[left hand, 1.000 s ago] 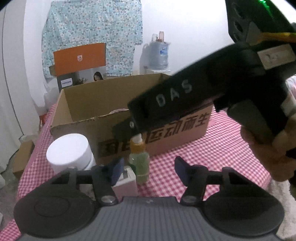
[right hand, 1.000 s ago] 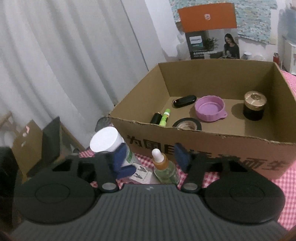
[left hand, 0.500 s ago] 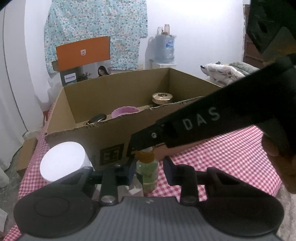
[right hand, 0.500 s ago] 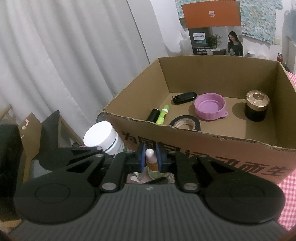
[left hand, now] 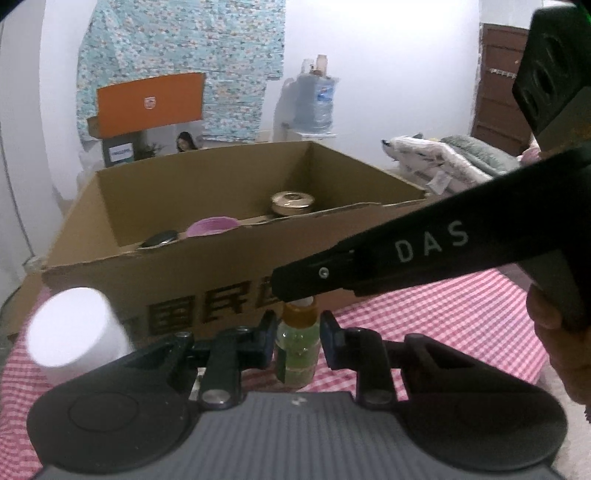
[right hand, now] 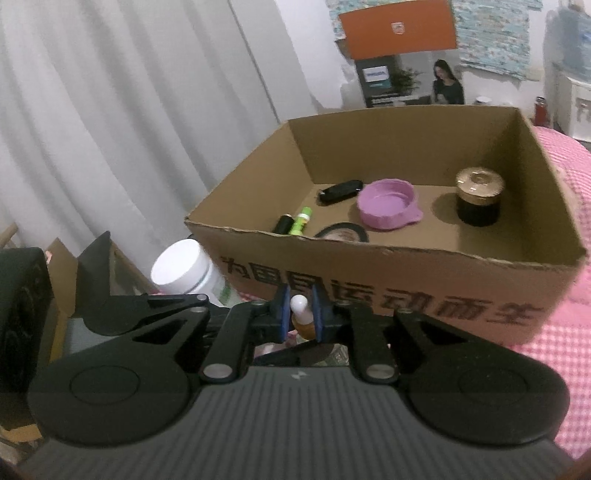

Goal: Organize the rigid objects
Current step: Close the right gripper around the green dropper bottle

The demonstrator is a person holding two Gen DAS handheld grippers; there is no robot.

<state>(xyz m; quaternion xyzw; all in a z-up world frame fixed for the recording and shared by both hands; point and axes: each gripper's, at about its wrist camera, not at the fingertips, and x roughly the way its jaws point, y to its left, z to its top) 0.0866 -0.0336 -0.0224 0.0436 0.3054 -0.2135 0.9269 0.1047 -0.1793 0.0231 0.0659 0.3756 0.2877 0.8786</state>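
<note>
A small dropper bottle [left hand: 297, 347] with green liquid and an amber collar stands on the checked cloth in front of the cardboard box [left hand: 207, 284]. My left gripper [left hand: 298, 328] has its fingers close on both sides of the bottle's body. My right gripper [right hand: 300, 318] is shut on the bottle's neck [right hand: 303, 325], its white tip showing between the blue pads; its black arm [left hand: 406, 258] crosses the left wrist view above the bottle. The box [right hand: 406, 291] holds a purple lid [right hand: 388, 208], a gold-capped black jar [right hand: 478, 201], a tape roll, a black case and two small tubes.
A white-lidded jar [left hand: 72, 332] stands left of the bottle, also in the right wrist view [right hand: 183, 266]. A red checked cloth [left hand: 443, 317] covers the table. White curtains hang to the left; an orange carton [right hand: 399, 26] stands behind the box.
My right gripper closed on the bottle's neck. My left gripper narrowed around the bottle's body. Both views now look higher over the box.
</note>
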